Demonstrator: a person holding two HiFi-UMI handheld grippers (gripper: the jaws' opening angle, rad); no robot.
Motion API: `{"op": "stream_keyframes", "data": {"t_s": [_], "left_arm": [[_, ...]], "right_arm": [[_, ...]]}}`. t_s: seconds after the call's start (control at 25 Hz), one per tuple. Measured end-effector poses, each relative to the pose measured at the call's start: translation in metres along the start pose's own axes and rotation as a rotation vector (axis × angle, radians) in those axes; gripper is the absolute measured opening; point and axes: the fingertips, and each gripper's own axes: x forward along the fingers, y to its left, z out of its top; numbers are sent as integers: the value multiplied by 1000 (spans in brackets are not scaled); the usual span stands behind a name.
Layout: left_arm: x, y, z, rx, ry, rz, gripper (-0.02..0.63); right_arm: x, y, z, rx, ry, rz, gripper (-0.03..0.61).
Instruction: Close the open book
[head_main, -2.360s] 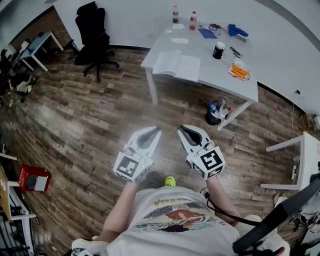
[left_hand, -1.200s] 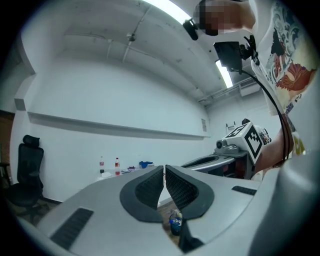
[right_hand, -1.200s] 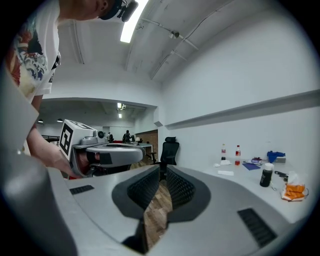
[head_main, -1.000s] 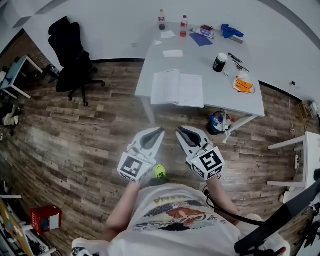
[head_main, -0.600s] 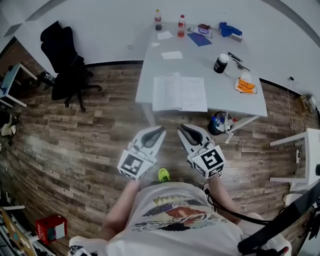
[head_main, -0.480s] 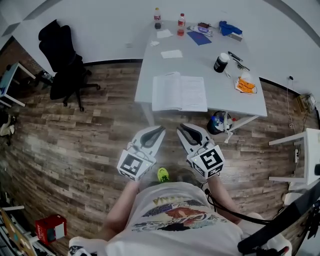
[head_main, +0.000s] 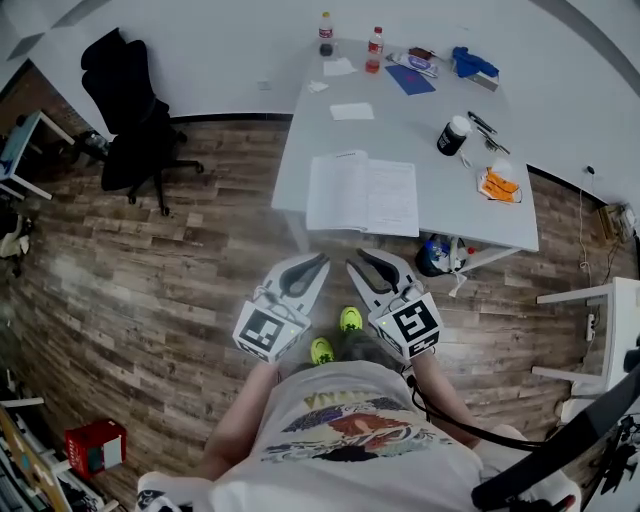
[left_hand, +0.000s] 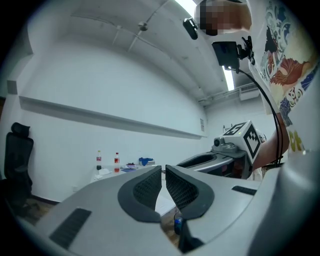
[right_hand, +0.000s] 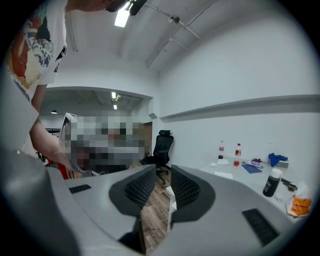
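Task not begun | open book (head_main: 362, 193) flat on counter (head_main: 430, 170), untouched | left gripper (head_main: 320, 259) together, empty | right gripper (head_main: 357, 260) just opening slightly, nothing between | both short of counter

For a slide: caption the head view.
Left tool shut, right tool just opening, both empty, short of table bearing open book.

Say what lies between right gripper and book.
Head view: only floor and table edge separate right gripper from book; its jaws have just been opening, empty.

Paper book (head_main: 362, 195), matt white table (head_main: 420, 140), wood-plank floor (head_main: 150, 270).
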Motion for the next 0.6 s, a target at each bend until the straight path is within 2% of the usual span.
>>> {"op": "stream_keyframes", "data": {"t_s": [0.28,0.6], "left_arm": [[34,20,7,19,22,38,14],[74,40,-12,19,63,94,14]], "right_arm": [[19,-27,10,-9,-12,74,75],[37,-67,0,12,5,152,86]]}}
